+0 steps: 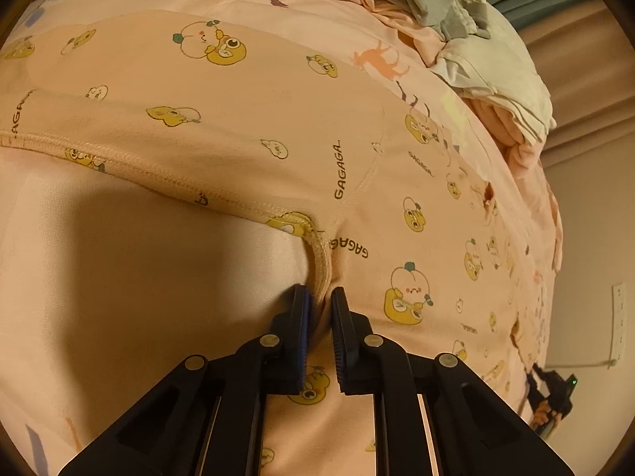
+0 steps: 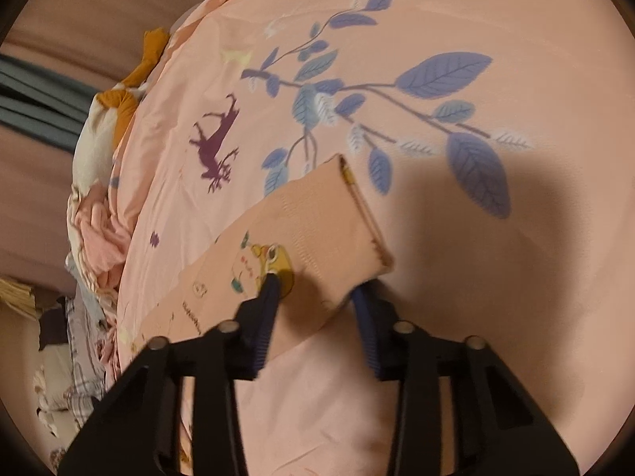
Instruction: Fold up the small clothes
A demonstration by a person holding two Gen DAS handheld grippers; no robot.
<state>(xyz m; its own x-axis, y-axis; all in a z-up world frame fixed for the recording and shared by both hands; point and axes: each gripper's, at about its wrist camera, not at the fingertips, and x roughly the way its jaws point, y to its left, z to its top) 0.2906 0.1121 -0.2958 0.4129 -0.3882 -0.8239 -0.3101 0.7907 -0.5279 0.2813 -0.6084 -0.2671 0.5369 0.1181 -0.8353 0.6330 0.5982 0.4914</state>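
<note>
A small peach garment (image 1: pixel 278 119) printed with yellow ducks and "GAGAGA" lies spread on the pink bed sheet (image 1: pixel 139 277). In the left wrist view my left gripper (image 1: pixel 320 297) is shut on a pinch of the garment's stitched hem, and the cloth bunches up between its pads. In the right wrist view one sleeve (image 2: pixel 317 222) of the same garment, with its ribbed cuff, lies across the sheet (image 2: pixel 476 277). My right gripper (image 2: pixel 315 285) is shut on that sleeve near the cuff, one finger on top by the duck print and the other under the cuff's edge.
A pile of grey and white clothes (image 1: pixel 456 27) lies at the sheet's far right. More crumpled clothes (image 2: pixel 99 214), orange, white and pink, lie along the bed's left edge. The sheet carries leaf (image 2: pixel 440 75) and deer (image 2: pixel 216 139) prints. A wall socket (image 1: pixel 619 321) is at the right.
</note>
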